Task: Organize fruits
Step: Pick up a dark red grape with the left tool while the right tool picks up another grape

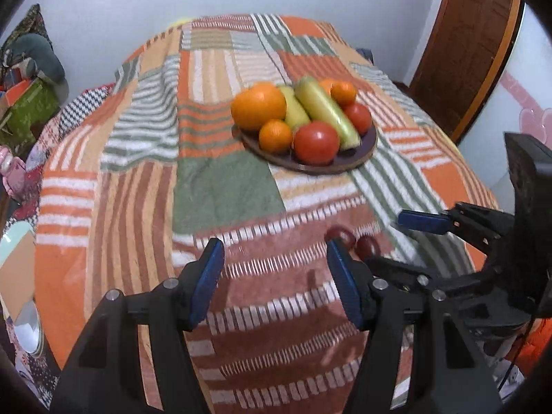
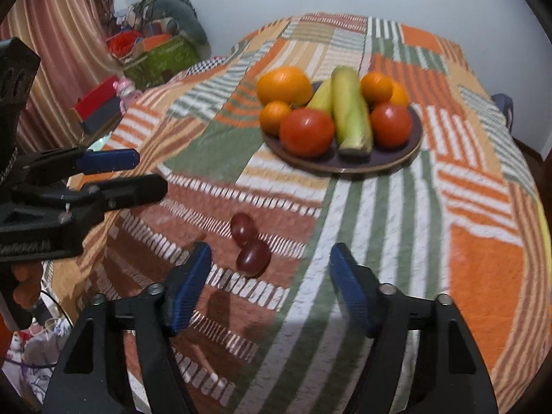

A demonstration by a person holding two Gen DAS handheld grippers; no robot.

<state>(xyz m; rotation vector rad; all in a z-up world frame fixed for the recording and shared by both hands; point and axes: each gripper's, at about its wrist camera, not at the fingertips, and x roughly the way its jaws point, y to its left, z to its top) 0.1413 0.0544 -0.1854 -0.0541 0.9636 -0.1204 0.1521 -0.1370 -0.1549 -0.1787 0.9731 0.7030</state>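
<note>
On the patchwork bedspread [image 2: 396, 241], two dark red grapes [image 2: 250, 246] lie touching, well short of the loaded fruit plate [image 2: 412, 153]. They sit just ahead of the right gripper [image 2: 270, 269], slightly left of its spread, empty jaws. The left gripper [image 1: 274, 269], also spread and empty, has them off beyond its right finger, so the right looks better placed.
</note>
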